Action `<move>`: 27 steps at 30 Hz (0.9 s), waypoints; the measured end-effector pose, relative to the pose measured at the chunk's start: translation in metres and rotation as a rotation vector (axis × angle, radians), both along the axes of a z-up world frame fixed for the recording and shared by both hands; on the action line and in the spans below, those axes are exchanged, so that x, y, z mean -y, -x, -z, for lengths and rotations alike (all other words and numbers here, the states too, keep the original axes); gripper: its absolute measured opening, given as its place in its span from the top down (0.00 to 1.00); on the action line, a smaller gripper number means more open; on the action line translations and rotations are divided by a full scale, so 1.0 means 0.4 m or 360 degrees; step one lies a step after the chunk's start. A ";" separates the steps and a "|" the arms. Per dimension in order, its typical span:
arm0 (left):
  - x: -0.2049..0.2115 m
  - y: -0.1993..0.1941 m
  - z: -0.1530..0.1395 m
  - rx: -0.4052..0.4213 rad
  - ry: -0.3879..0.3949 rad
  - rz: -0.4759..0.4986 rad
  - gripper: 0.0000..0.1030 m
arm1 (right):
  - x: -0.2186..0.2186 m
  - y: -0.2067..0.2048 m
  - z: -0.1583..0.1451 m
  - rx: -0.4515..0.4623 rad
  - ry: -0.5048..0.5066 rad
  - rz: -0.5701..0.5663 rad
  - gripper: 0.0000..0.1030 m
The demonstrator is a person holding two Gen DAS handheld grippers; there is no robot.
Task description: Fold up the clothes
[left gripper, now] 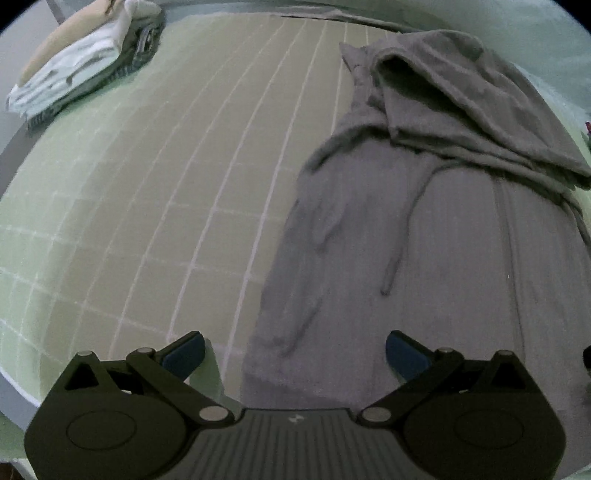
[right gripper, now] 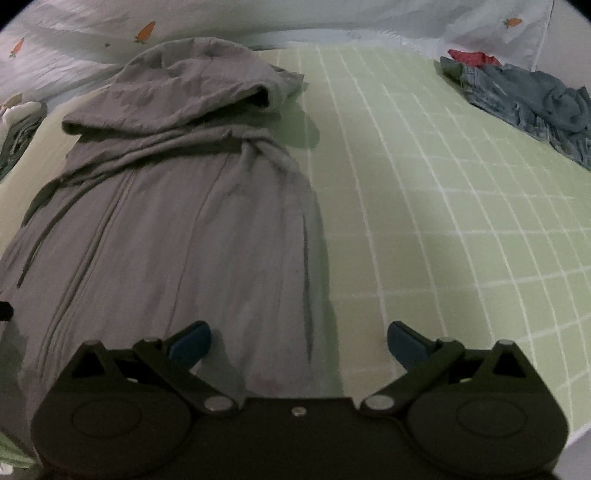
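- Pale green bed sheet [right gripper: 424, 192] with a grid of thin white lines covers the bed, the surface that carries everything.
- Along the far edge of the bed lies light bedding printed with small orange carrots [right gripper: 146, 31].
- A grey hooded sweatshirt [right gripper: 177, 221] lies flat on the sheet, its sides folded in so that it forms one long narrow strip.
- Its long axis runs from the near edge of the bed toward the far edge; the hood [right gripper: 199, 81] points to the far edge, and the hem end is nearest the cameras.
- A drawstring [left gripper: 402, 229] trails down the front from the neck.
- The left hand-held gripper [left gripper: 293, 350] hovers over the near end of the sweatshirt at its left side, fingers spread wide, holding nothing.
- The right hand-held gripper [right gripper: 299, 345] hovers over the near end at the garment's right side, fingers also spread wide and empty; one finger is above the cloth, the other above bare sheet.
- Toward the far left corner of the bed sits a stack of folded light and dark clothes [left gripper: 85, 70].
- Toward the far right corner lies a crumpled heap of blue denim [right gripper: 528, 107] with a red item [right gripper: 471, 57] behind it.
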State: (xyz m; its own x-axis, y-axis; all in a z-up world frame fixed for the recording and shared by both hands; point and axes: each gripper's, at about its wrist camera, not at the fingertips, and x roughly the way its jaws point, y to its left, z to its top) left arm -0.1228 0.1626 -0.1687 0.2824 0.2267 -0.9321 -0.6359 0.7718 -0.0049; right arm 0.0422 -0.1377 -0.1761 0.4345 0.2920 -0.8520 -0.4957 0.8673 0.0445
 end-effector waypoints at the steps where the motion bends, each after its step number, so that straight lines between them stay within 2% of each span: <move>1: 0.004 0.009 0.001 0.0006 0.0002 0.0001 0.00 | 0.003 0.011 0.000 -0.0002 0.0001 -0.0007 0.00; 9: 0.019 0.067 0.006 0.0076 0.0050 0.0019 0.01 | 0.029 0.086 -0.001 -0.0031 -0.0055 0.0015 0.00; 12: 0.034 0.083 0.010 0.0102 0.0082 0.0080 0.02 | 0.026 0.116 0.000 -0.0039 -0.0059 -0.0031 0.00; 15: 0.069 0.094 0.007 0.0106 0.0039 0.0159 0.11 | 0.020 0.151 0.000 -0.0033 -0.0055 -0.0070 0.00; 16: 0.077 0.096 0.004 0.0119 0.0039 0.0172 0.17 | 0.017 0.159 -0.002 -0.0030 -0.0057 -0.0091 0.02; 18: 0.087 0.100 -0.003 0.0138 0.0035 0.0198 0.31 | 0.013 0.175 -0.010 -0.0008 -0.0056 -0.0131 0.15; 19: 0.088 0.101 -0.007 0.0145 0.0037 0.0207 0.46 | 0.012 0.183 -0.016 0.0008 -0.0055 -0.0151 0.31; 20: 0.090 0.102 -0.011 0.0152 0.0038 0.0216 0.65 | 0.011 0.189 -0.022 0.0019 -0.0059 -0.0168 0.55; 21: 0.091 0.103 -0.014 0.0158 0.0041 0.0223 0.75 | 0.013 0.189 -0.029 -0.0002 -0.0092 -0.0174 0.74; 23: 0.081 0.102 -0.017 0.0173 0.0083 0.0218 0.85 | 0.015 0.183 -0.036 -0.0064 -0.0164 -0.0182 0.88; 27: 0.067 0.095 -0.065 0.0284 0.0118 0.0201 0.86 | 0.004 0.174 -0.081 0.0014 -0.0251 -0.0221 0.89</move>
